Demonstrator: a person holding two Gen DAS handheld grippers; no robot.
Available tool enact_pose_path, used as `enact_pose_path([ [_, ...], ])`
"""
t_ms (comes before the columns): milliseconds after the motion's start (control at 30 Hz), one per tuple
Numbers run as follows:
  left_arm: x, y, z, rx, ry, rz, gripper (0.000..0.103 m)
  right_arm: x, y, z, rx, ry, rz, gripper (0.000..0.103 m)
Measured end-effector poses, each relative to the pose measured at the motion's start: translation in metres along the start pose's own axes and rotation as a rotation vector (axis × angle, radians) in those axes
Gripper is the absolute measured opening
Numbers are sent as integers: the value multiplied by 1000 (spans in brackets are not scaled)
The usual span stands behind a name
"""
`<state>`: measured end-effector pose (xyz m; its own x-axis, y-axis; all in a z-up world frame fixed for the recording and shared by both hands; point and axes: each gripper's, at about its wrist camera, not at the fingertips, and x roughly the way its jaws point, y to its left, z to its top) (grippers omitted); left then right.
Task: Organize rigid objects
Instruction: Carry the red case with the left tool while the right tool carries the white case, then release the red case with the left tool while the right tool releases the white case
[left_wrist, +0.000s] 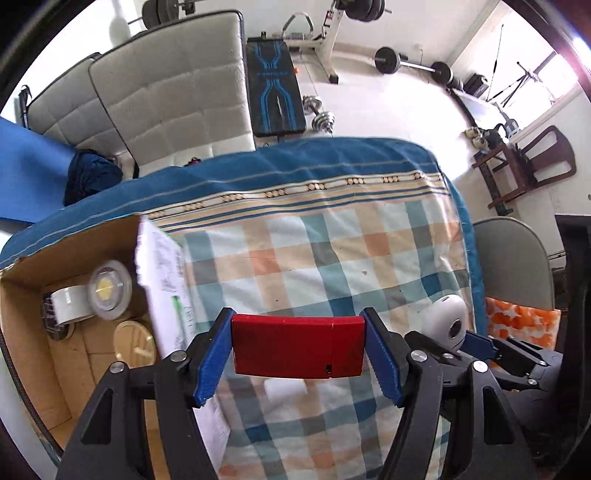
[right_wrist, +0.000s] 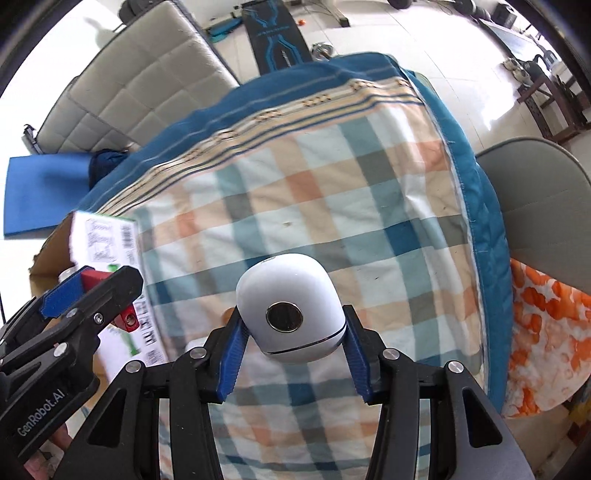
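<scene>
My left gripper (left_wrist: 297, 345) is shut on a flat red box (left_wrist: 297, 347), held above the checked cloth just right of the cardboard box (left_wrist: 33, 280). In the right wrist view the left gripper (right_wrist: 99, 291) and the red box (right_wrist: 127, 319) show at the left. My right gripper (right_wrist: 293, 332) is shut on a white rounded case (right_wrist: 290, 306) with a dark round button, held above the cloth. The white case (left_wrist: 445, 319) also shows at the right of the left wrist view.
The cardboard box holds a tape roll (left_wrist: 66, 306), a clear round lid (left_wrist: 110, 290), a round wooden disc (left_wrist: 133, 339) and a white printed carton (left_wrist: 166, 280) along its right wall. The checked cloth (left_wrist: 314, 258) covers the table. A grey chair (right_wrist: 535, 206) stands at the right.
</scene>
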<state>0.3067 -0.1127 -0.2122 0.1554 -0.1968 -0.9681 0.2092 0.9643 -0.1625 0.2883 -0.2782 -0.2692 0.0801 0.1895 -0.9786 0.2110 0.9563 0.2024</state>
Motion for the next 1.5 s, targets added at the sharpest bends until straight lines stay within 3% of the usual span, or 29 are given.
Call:
enact_pose_path([
  [133, -37, 26, -9, -22, -53, 10, 66, -23, 41, -27, -49, -27, 36, 51],
  [300, -81, 85, -35, -83, -112, 39, 66, -43, 109, -63, -124, -47, 84, 51],
  [600, -106, 197, -79, -226, -126, 104, 66, -24, 237, -105, -260, -15, 125, 51],
  [800, -83, 256, -96, -288, -59, 112, 66, 17, 289, -119, -292, 29, 122, 51],
  [1000, -28, 299, -96, -308, 79, 95, 66, 84, 316, -117, -308, 99, 91, 51],
  [1200, 24, 322, -87, -309, 181, 81, 66, 130, 331, -110, -302, 139, 73, 51],
  [1500, 68, 338, -83, -320, 290, 70, 66, 173, 351, -95, -289, 201, 81, 51],
])
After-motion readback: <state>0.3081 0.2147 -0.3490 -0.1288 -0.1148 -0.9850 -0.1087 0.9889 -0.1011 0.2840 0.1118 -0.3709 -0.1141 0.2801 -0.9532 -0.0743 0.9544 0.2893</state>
